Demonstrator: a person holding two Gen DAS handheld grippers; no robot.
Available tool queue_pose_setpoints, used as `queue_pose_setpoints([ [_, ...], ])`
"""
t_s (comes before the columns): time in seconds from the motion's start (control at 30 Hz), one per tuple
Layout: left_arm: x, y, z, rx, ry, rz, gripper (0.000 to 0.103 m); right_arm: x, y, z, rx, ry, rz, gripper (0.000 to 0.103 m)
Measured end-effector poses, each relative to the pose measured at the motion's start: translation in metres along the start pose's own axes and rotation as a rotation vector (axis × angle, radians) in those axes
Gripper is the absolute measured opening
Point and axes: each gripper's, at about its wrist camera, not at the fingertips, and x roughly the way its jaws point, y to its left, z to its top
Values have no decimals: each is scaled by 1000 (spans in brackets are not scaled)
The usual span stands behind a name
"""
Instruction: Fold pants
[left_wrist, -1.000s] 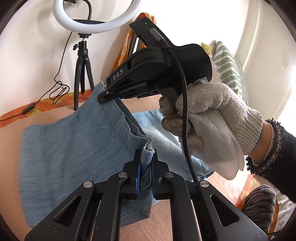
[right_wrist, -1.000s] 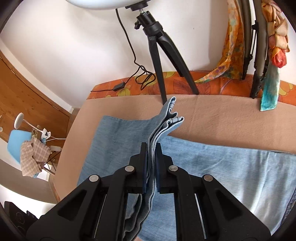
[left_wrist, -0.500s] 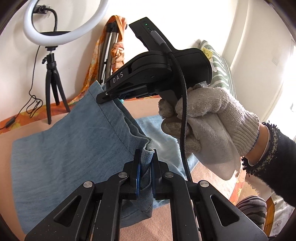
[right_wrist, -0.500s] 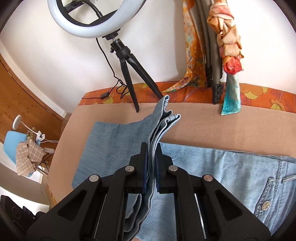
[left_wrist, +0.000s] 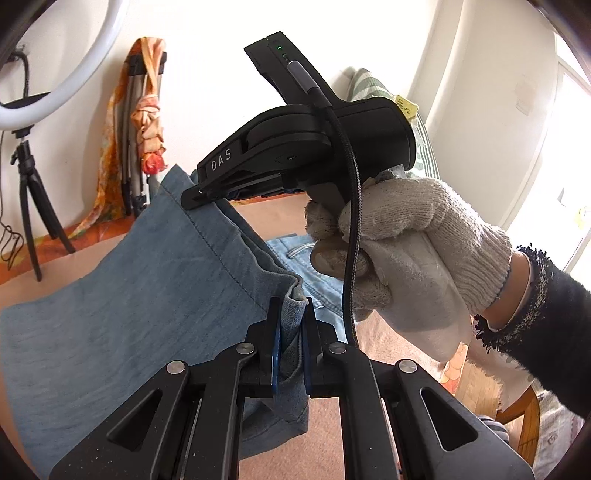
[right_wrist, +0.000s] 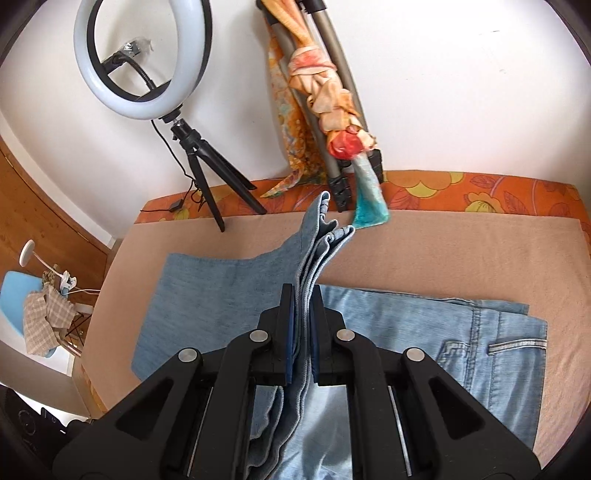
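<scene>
Black "DAS" right gripper (left_wrist: 192, 197), braided cable (left_wrist: 351, 206), knit glove (left_wrist: 417, 229), dark sleeve (left_wrist: 546, 332)

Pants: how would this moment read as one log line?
step: folding leg end toward waist | left gripper: shut on pants hem | right gripper: shut on hem | surface: tan bed cover

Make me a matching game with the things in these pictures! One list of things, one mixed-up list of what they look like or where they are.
Things:
1. pants
2. ring light
3. scarf
4. glove

Descriptions:
A. knotted around grey poles leaning on the wall
B. white circle on a black tripod
C. pale knit, on the hand holding the right claw
D. blue denim, hem pinched in both claws, rest lying on the tan cover

Pairs: 1-D, 2-B, 3-A, 4-C
</scene>
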Motion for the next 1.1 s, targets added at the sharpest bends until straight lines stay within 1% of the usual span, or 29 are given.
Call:
queue_pose_setpoints([
  [0.37,34,-41,22,53,10,-71,7,-41,-57,-7,38,-34,-51,8],
  [0.57,58,-57,27,72,29,-104,7,-54,-87,-15,60,-38,-82,7],
  [0.6,54,-66,22,75,32,-110,7,-55,-92,-17,67,-40,-84,7],
  [0.9,91,-74,25,79,69,-151,7,-57,-135,-33,107,-35,-110,7],
  [1.1,108,-80,15,88,118,-142,7,-38,-163,-48,145,-6,-107,7],
])
